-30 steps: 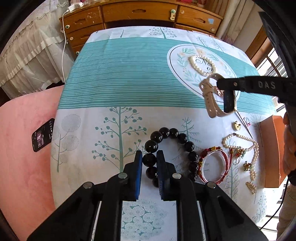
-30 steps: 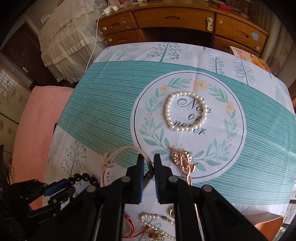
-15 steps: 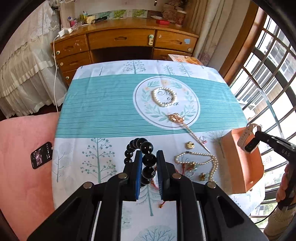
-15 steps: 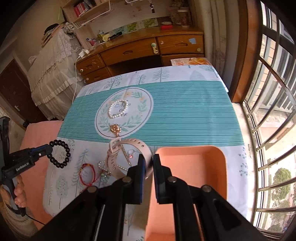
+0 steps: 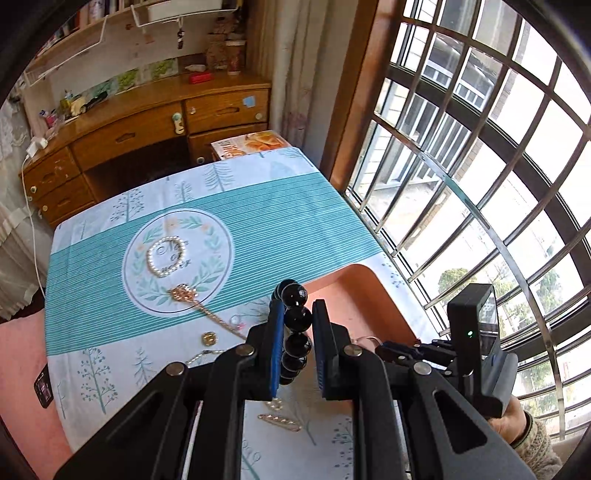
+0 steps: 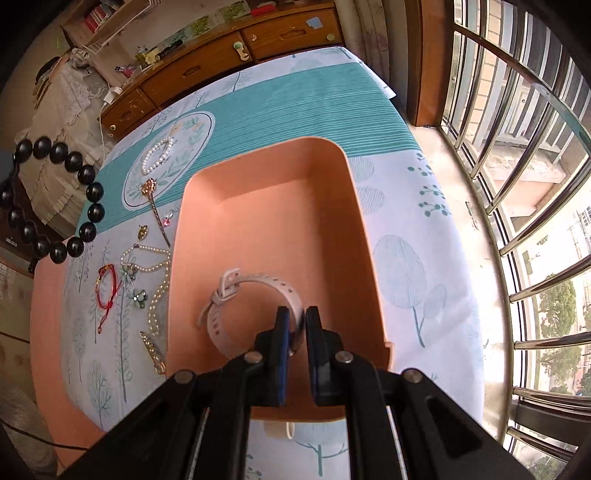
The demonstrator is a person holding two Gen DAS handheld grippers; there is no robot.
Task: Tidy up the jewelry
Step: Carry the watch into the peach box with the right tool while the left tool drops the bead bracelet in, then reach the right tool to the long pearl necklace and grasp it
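You face a tabletop (image 5: 280, 206) draped in a teal-striped cloth printed with trees and a round wreath emblem. Beyond its far edge stands a wooden desk (image 5: 147, 129) with drawers, cluttered on top, with white wire shelves (image 5: 110, 33) on the wall above it. Along the tabletop's right edge runs a curved bay window (image 5: 480, 166) with a dark frame and metal bars, admitting bright daylight. A pale curtain (image 5: 291, 66) hangs in the corner beside the desk. Frilled white fabric (image 6: 62, 110) lies past the left edge.
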